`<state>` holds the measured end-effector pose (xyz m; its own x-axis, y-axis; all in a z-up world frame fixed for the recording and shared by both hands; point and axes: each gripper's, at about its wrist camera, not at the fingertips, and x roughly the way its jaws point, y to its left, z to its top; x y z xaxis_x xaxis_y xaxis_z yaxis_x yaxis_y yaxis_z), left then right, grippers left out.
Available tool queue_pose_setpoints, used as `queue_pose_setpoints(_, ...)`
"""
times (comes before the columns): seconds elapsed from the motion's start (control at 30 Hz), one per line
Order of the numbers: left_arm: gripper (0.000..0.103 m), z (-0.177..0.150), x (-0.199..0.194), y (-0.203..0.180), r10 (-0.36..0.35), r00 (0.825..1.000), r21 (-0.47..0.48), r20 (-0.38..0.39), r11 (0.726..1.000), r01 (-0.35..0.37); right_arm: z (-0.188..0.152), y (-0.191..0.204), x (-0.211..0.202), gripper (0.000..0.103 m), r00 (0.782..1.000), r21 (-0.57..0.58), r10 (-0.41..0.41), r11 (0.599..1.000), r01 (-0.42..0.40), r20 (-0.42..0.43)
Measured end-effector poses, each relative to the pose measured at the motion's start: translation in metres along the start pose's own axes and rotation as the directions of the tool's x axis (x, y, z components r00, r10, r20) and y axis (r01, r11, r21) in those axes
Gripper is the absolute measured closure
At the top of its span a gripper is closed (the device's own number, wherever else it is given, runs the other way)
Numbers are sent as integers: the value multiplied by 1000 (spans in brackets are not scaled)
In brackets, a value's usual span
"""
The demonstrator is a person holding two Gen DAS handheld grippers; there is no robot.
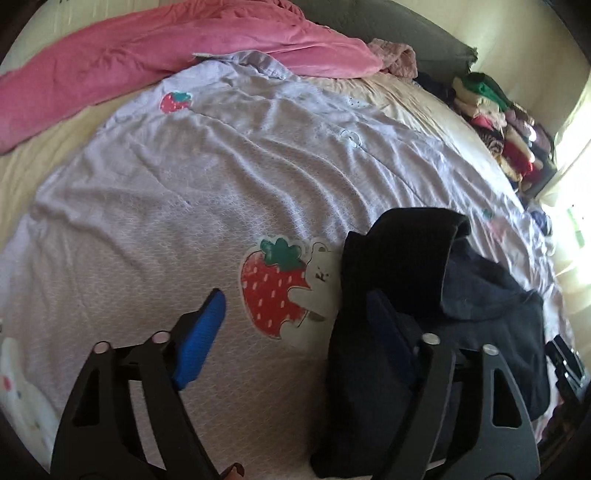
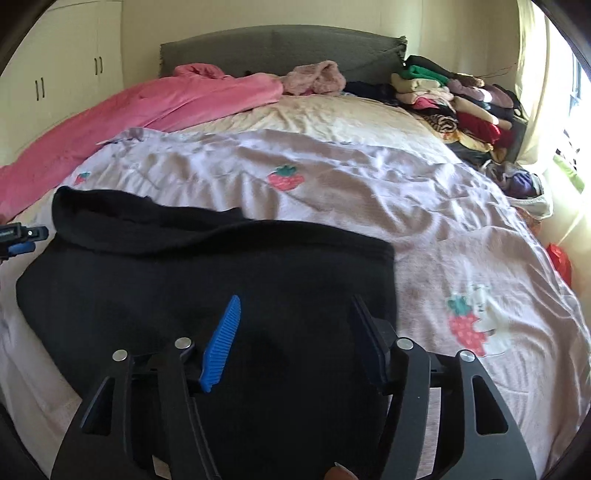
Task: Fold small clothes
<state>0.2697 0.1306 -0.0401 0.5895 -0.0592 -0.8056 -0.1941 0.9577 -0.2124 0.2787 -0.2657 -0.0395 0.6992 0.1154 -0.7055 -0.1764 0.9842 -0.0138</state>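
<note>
Black knit garment lying flat on the lilac strawberry-print quilt at the near end of the bed, partly folded. Long axis running across the right wrist view, from the left edge toward the middle; ribbed band turned over along the far side, its raised end pointing left. In the left wrist view, same garment at the right, long axis running from the near edge away toward the headboard, thick folded edge uppermost.

Left hand-held gripper: jaws wide apart, clamped on nothing; left blue pad over bare quilt, right pad over the garment's near-left edge, large strawberry-and-bear print between them. Contact with the cloth not discernible.

Right hand-held gripper: jaws apart, nothing pinched, both blue pads above the black cloth near its right-hand edge.

Pink blanket bunched along the far left of the bed. Pile of mixed coloured clothes stacked at the far right beside the grey headboard. Cream sheet exposed beyond the quilt. White cupboard doors at left, bright window at right.
</note>
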Motion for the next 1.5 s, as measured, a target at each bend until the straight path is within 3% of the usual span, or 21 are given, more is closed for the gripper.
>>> queue_pose_setpoints(0.1, 35, -2, 4, -22, 56, 998, 130, 7, 990, -57, -4, 0, 6, 44, 999, 35, 32, 999, -32, -11)
queue_pose_setpoints(0.23, 35, 7, 17, -46, 54, 998, 184, 27, 981, -58, -4, -2, 7, 44, 999, 54, 43, 998, -42, -13)
queue_pose_setpoints(0.3, 32, 19, 22, -50, 58, 996, 174, 71, 982, -70, -3, -5, 5, 41, 999, 60, 34, 998, -34, -8)
queue_pose_setpoints(0.4, 24, 33, 29, -35, 32, 993, 77, 115, 996, -42, -4, -12, 5, 39, 1000, 69, 22, 997, -21, -2)
queue_pose_setpoints(0.57, 23, 34, 38, 3, -7, 999, -60, 52, 998, 10, -8, -22, 6, 35, 1000, 112, -10, 994, 10, -3)
queue_pose_setpoints(0.8, 23, 13, 10, 21, -149, 989, -128, 13, 981, 149, -29, -44, -16, 29, 1000, 250, 0, 968, -6, 24)
queue_pose_setpoints(1.13, 24, -16, -6, 15, -262, 964, -120, -36, 959, 256, -68, -49, -49, 27, 999, 304, 33, 952, -42, 36)
queue_pose_setpoints(1.33, 25, -30, -3, 7, -291, 953, -119, -88, 953, 280, -80, -58, -51, 27, 998, 363, 61, 929, -68, 31)
queue_pose_setpoints(1.5, 25, -40, -5, -4, -215, 972, -64, -91, 976, 210, -82, -61, -48, 28, 996, 380, 87, 921, -89, 21)
